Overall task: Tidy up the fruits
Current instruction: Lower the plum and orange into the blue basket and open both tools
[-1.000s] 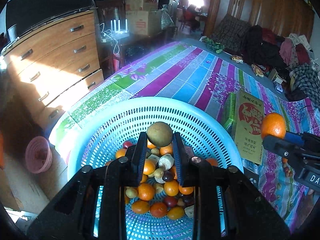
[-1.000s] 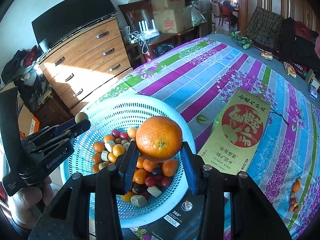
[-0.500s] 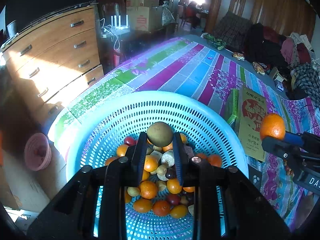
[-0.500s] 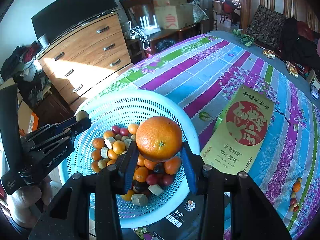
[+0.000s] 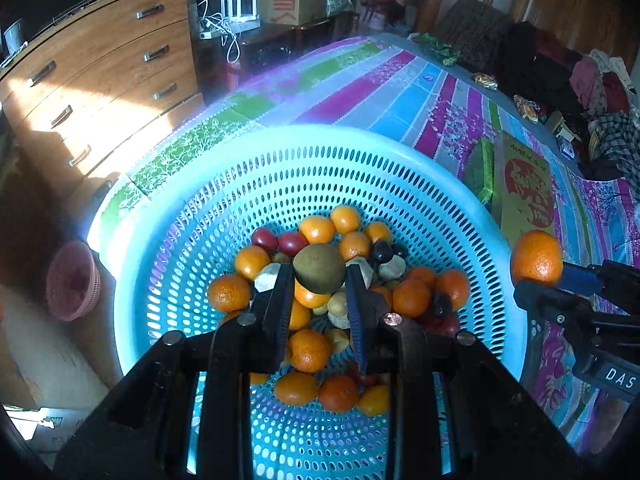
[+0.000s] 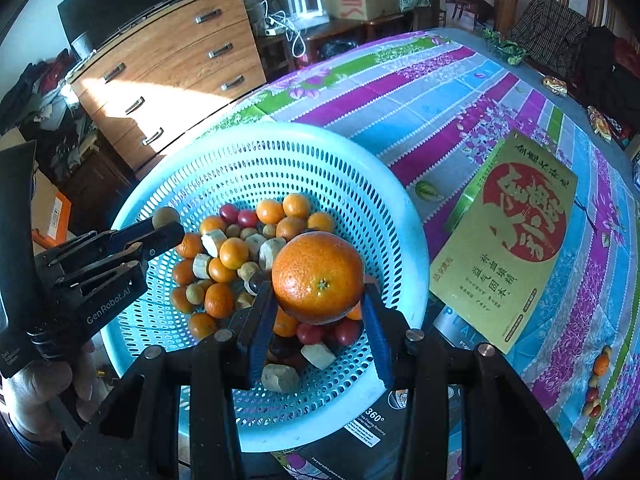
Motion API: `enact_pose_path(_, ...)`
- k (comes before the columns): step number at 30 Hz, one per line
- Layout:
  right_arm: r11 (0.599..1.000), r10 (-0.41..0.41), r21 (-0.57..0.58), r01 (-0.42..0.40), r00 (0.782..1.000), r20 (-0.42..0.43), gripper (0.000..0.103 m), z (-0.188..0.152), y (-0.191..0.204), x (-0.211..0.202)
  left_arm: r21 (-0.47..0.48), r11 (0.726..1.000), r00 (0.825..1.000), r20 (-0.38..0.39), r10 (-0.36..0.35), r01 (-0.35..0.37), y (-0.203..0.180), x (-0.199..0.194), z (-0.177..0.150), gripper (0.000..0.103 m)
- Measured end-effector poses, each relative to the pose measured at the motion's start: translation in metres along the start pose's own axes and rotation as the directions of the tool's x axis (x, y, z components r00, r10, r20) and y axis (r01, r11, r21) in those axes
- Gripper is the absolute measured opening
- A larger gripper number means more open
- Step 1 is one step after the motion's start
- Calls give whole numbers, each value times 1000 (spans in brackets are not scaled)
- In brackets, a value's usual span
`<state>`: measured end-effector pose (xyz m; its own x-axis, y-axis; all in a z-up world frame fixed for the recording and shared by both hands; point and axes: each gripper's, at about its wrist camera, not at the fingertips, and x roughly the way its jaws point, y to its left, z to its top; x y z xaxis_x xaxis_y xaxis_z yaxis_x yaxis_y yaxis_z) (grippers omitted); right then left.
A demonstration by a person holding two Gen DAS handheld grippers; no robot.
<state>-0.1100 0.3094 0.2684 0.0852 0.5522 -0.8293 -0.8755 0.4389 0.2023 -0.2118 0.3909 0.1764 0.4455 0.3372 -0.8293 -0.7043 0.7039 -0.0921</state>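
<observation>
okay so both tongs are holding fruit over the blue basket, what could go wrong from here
The big orange is pinched only at its sides by the right tongs, so it might slip out early. The brownish-green fruit in the left tongs could land on the heaped small fruit and roll. Both tongs hang over the same basket and may bump each other.
</observation>
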Motion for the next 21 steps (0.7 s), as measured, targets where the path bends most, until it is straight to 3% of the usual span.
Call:
enact_pose_path(9, 1000, -8, 14, 8, 999, -48, 46, -7, -5, 19, -11, 1000, 999, -41, 28, -29, 14, 14, -5, 26)
enact_pose_path(21, 1000, -9, 16, 9, 999, -34, 45, -4, -6, 17, -33, 999, 998, -50, 38, -40, 24, 16, -7, 27)
